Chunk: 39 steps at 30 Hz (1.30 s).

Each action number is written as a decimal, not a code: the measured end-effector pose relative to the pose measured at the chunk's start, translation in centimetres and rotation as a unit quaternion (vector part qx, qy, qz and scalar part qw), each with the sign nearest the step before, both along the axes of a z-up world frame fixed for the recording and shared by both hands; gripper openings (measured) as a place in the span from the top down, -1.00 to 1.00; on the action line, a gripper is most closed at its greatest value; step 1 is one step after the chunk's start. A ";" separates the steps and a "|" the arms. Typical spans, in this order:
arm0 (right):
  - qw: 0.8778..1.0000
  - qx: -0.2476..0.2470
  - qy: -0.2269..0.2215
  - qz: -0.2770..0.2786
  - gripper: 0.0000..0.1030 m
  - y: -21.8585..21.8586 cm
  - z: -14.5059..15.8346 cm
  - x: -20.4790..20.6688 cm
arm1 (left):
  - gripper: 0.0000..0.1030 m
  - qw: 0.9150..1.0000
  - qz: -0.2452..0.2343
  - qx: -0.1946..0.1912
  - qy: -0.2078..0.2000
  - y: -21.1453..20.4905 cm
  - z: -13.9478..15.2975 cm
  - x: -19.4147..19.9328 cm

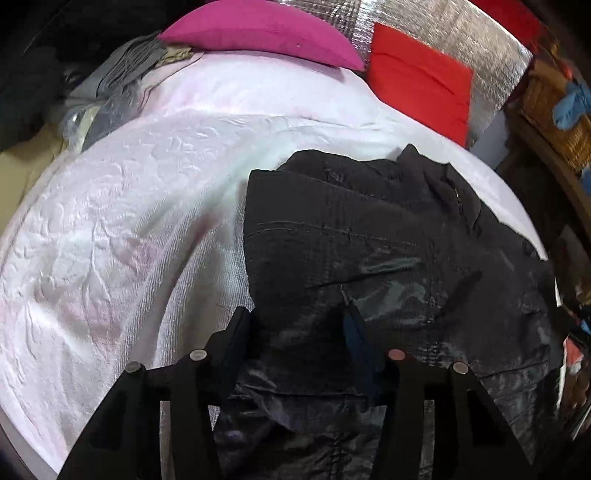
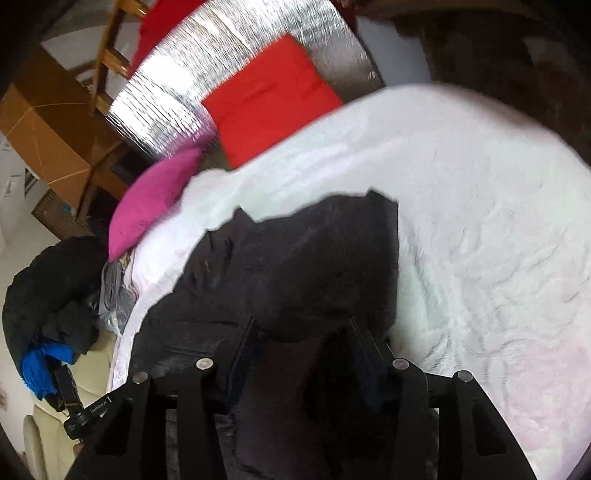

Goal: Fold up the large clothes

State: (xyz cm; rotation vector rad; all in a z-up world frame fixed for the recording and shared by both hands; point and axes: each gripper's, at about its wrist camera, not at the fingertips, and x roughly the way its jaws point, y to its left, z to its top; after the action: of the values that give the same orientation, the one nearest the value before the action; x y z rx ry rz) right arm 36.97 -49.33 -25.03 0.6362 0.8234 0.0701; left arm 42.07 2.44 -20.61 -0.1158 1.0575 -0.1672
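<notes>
A large black garment (image 1: 369,240) lies crumpled on a white bedcover (image 1: 110,240), with shiny lining showing in the left wrist view. My left gripper (image 1: 297,325) points down onto its near left edge. Black cloth fills the gap between the fingers and bunches up toward the camera, so the jaws look shut on it. In the right wrist view the same garment (image 2: 295,258) rises in a hump between the jaws of my right gripper (image 2: 303,332). They stand half closed with the cloth pressed between them, near the garment's edge on the white bedcover (image 2: 480,221).
A magenta cushion (image 1: 258,33) and a red cushion (image 1: 417,77) lean on a silver foil panel (image 1: 480,48) at the head of the bed. Grey and dark clothes (image 2: 51,295) pile beside the bed. A wicker basket (image 1: 554,114) stands at the right.
</notes>
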 end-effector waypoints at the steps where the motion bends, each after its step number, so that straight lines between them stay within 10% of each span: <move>1: 1.000 0.001 0.006 0.001 -0.04 0.0 -0.3 0.3 | -0.04 1.000 0.000 -0.001 0.001 0.0 -0.1 0.0; 4: 0.999 0.030 0.019 0.018 0.29 0.0 -1.3 1.0 | -0.04 1.000 0.002 -0.011 0.006 0.4 -0.2 0.0; 15: 0.991 -0.058 0.060 0.101 0.28 4.6 -2.0 1.6 | -0.04 1.000 0.006 -0.022 0.009 1.0 0.0 -0.4; 19: 0.990 -0.101 0.034 0.090 0.81 5.3 -0.4 0.7 | -0.04 1.000 0.013 -0.022 0.001 1.3 0.5 -0.6; 28: 0.989 -0.120 -0.089 0.023 0.82 4.3 4.9 -1.4 | -0.04 0.998 0.008 0.007 -0.069 0.1 3.1 -1.5; 39: 0.998 -0.054 0.031 0.009 0.66 1.7 -0.7 2.3 | -0.27 0.998 -0.012 0.052 -0.028 -2.7 0.9 -0.7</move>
State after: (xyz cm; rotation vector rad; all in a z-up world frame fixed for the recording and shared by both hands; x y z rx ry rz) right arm 39.28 -47.67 -25.70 0.5323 0.8872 0.0213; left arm 41.36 -0.22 -19.73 -0.0051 1.0107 -0.1360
